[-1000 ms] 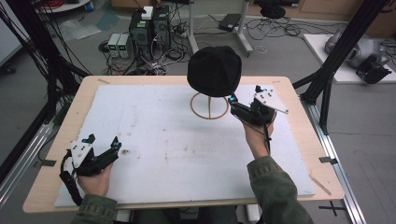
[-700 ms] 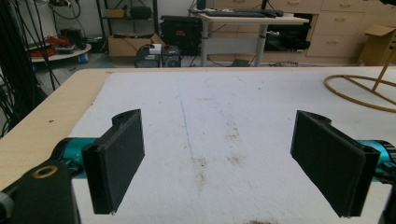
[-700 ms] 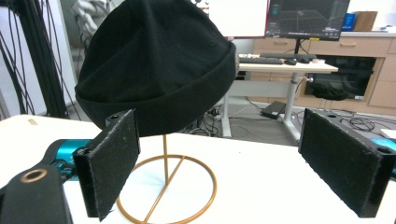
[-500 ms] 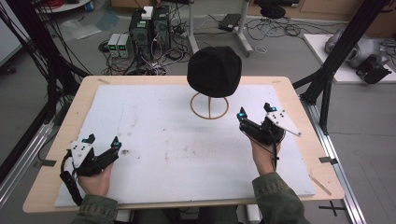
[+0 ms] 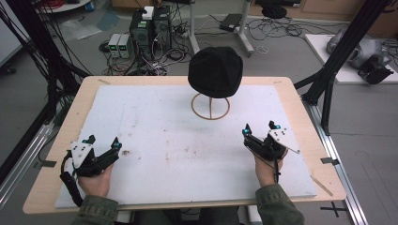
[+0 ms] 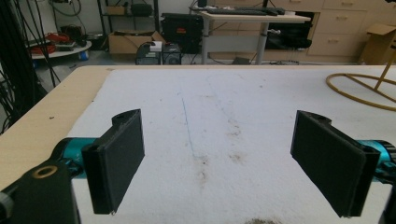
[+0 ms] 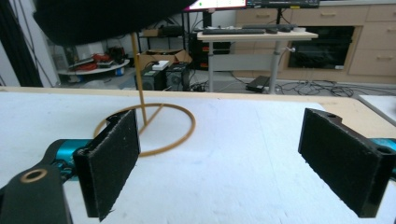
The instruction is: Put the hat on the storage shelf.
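Observation:
A black beanie hat point(image 5: 216, 71) rests on a thin gold wire stand point(image 5: 210, 107) at the table's far middle. In the right gripper view the stand's ring point(image 7: 154, 128) lies ahead to the left, with the hat point(image 7: 102, 18) above it. My right gripper point(image 5: 259, 127) hovers near the table's right side, open and empty, well short of the stand. My left gripper point(image 5: 102, 141) rests near the front left corner, open with nothing between its pads point(image 6: 114, 163). The stand's ring point(image 6: 359, 88) shows at the far right of the left gripper view.
A white foam sheet point(image 5: 178, 140) with faint stains covers the wooden table point(image 5: 300, 108). Black frame posts point(image 5: 342, 47) rise at the right and left. Computers and cables point(image 5: 150, 28) sit on the floor beyond the far edge.
My right gripper has drawn back from beside the hat stand toward the person and to the right, staying open. The left gripper has not moved.

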{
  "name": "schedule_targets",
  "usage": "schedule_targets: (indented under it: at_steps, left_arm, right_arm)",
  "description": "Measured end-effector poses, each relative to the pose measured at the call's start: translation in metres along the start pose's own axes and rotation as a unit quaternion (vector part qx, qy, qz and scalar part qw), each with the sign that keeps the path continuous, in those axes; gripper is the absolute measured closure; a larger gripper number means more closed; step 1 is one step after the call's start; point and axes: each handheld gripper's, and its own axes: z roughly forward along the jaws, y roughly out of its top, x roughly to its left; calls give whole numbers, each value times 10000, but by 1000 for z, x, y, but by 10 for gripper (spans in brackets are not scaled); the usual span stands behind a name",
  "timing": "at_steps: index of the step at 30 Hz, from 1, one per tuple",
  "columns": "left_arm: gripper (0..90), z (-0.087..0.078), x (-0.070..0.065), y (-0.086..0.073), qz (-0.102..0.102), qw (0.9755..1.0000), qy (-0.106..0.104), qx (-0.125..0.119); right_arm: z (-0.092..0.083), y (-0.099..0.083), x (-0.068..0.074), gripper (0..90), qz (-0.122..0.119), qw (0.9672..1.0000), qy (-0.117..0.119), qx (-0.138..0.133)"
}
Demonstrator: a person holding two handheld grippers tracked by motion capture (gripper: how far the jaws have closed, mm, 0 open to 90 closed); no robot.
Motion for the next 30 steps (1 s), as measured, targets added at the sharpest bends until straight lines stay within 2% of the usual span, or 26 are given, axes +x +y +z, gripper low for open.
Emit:
schedule_targets:
  at_steps: [2,5,8,12,13,17,30]
  left_arm:
    - [177,0,0,0,-5,10000,3,9]
    - [178,1,-1,-1,12,10000,4,17]
    - [177,0,0,0,2,10000,2,9]
    - [178,0,0,0,4,10000,0,17]
    - [177,0,-1,0,4,10000,3,12]
    - [177,1,-1,-1,11,10000,8,12]
    - [178,0,0,-1,-4,10000,-23,46]
  right_arm:
    - [1,-2,-2,111,-57,9992,-241,316]
    - [-6,-12,-8,113,-42,9996,-262,63]
    - [-6,-14,-11,112,-42,9995,-313,74]
    - [-8,-14,-16,112,150,9992,-367,1]
    - [-7,-14,-18,112,99,9992,-390,-21]
    - [-8,-14,-21,112,177,9990,-420,11]
    - [-7,-15,-21,112,102,9991,-405,64]
